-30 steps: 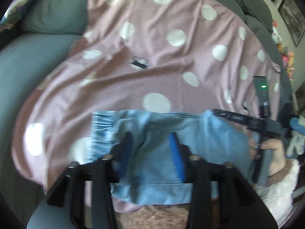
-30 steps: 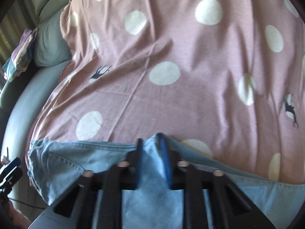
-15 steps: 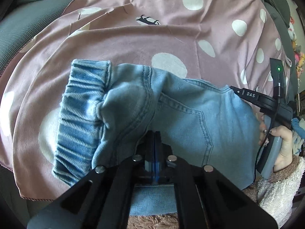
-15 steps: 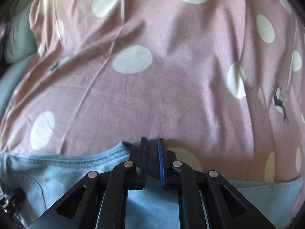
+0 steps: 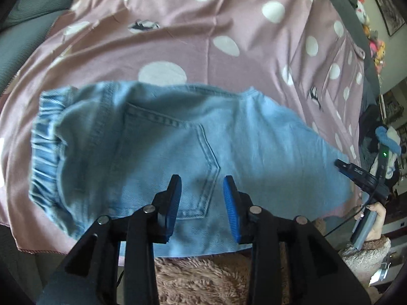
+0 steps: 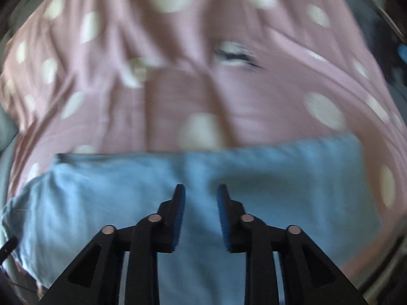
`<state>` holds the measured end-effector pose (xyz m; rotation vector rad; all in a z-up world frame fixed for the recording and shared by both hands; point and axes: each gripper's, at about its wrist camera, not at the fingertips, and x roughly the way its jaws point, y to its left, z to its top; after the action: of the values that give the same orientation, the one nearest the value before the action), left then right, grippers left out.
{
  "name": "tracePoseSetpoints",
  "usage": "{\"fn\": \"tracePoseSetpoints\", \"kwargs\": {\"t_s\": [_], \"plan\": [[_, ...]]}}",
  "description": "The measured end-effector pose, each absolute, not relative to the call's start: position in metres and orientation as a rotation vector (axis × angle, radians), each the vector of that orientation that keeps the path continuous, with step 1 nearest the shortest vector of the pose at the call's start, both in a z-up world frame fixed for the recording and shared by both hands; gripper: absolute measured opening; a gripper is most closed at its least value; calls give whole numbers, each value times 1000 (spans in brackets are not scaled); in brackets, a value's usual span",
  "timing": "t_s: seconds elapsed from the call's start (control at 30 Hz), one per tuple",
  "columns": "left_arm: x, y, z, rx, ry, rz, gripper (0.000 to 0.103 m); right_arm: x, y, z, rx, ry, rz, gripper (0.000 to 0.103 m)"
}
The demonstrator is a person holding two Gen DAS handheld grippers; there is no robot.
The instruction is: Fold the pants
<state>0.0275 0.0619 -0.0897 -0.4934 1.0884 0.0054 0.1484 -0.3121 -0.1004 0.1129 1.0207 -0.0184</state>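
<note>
Denim pants [image 5: 157, 147] lie folded across the lower middle of the frame on a dotted pink blanket [image 5: 229, 25]. Left gripper [image 5: 202, 200] and right gripper [image 6: 201, 208] have just been opening, released above the cloth, apparently after laying the fold flat.

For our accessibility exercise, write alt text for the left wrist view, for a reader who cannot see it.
Light blue denim pants, back pocket up and elastic waistband at the left, lie flat on a pink blanket with white polka dots. The left claw hovers open above the pocket, gripping nothing. At the right edge a hand holds the right claw's handle.
</note>
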Motion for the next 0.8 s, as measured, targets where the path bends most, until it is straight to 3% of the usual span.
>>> {"fn": "tracePoseSetpoints", "kwargs": {"t_s": [0.03, 0.27, 0.8], "plan": [[29, 58, -94, -497, 1105, -6, 34, 142, -330, -102, 138, 1019, -51, 43], [37, 51, -108, -486, 1127, -6, 34, 101, -438, -107, 370, 985, -253, 43], [39, 51, -111, -494, 1128, -4, 34, 80, -481, -127, 602, 951, -276, 40]]}}
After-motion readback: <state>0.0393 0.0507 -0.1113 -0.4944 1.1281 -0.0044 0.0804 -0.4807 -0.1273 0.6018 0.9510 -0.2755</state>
